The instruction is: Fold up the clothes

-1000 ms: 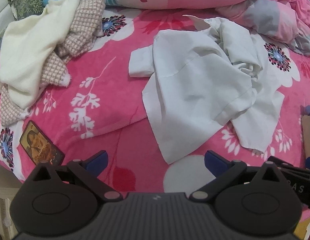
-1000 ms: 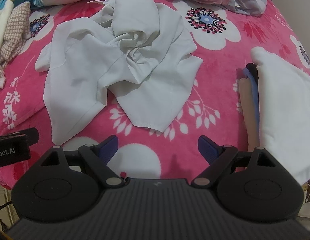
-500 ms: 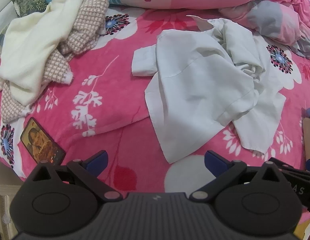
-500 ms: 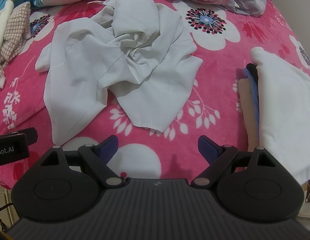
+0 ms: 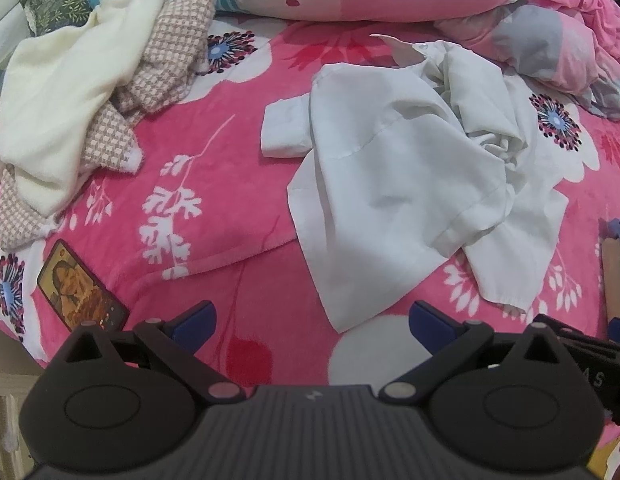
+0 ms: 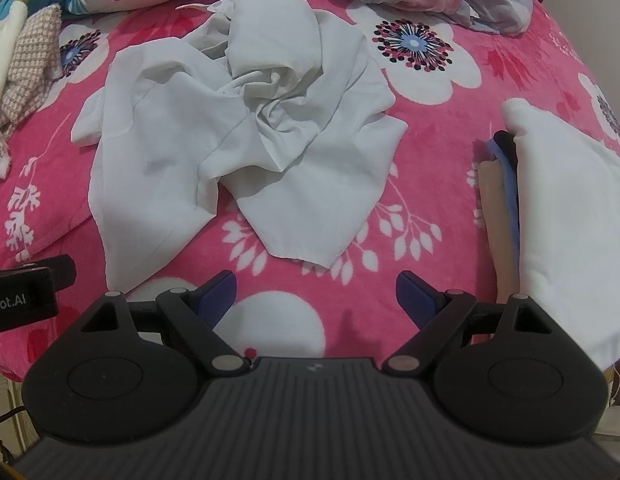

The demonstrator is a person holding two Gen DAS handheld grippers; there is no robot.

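From your left wrist, the left tongs (image 5: 312, 322) gape empty before the crumpled white cotton shirt (image 5: 410, 184) on the pink floral bed blanket (image 5: 238, 184); a phone (image 5: 80, 285) lies left of it. From your right wrist, the right tongs (image 6: 316, 294) stand apart short of the shirt (image 6: 238, 132); folded clothes (image 6: 566, 216) lie right.

Left gripper (image 5: 312, 318) agape (empty) near crumpled white shirt (image 5: 406, 176).
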